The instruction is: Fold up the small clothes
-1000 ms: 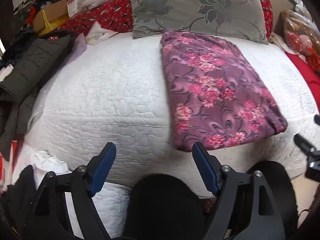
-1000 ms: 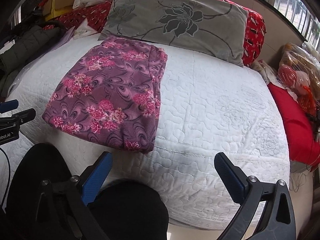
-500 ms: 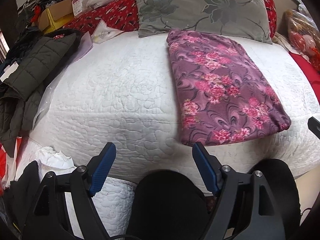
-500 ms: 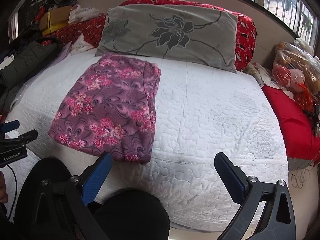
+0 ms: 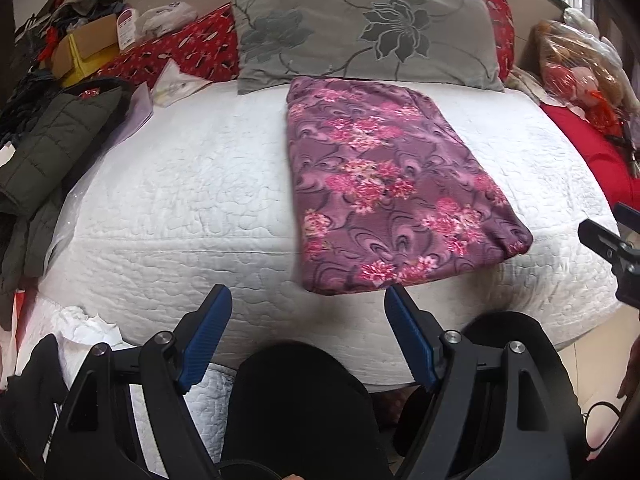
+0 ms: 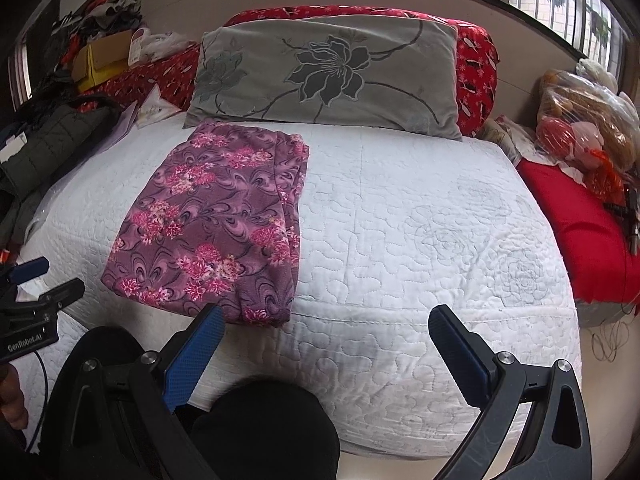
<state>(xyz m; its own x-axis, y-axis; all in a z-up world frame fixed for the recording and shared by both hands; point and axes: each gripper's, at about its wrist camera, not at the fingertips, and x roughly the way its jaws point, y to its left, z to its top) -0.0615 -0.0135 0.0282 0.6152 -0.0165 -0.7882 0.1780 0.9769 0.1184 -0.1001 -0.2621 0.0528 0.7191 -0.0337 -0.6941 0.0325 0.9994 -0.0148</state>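
Observation:
A purple garment with pink flowers [image 5: 384, 184] [image 6: 216, 220] lies folded into a flat rectangle on the white quilted bed [image 5: 180, 200] [image 6: 420, 220], its far end touching a grey pillow. My left gripper [image 5: 308, 316] hangs open above the bed's near edge, short of the garment's near left corner, nothing between its blue pads. My right gripper [image 6: 326, 330] is open too, wider, over the near edge just right of the garment, and holds nothing. Each gripper shows at the side of the other's view.
A grey flowered pillow [image 6: 328, 76] leans on a red bolster at the head. A dark padded jacket [image 5: 52, 148] and boxes crowd the left side. A red cushion [image 6: 588, 232] and a plastic bag of toys [image 6: 588, 124] sit right. A person's black-clad knees [image 5: 296, 412] are below.
Both grippers have drawn back and up from the bed, so the garment looks smaller and farther off. The garment itself has not moved, and the jaws stand as before.

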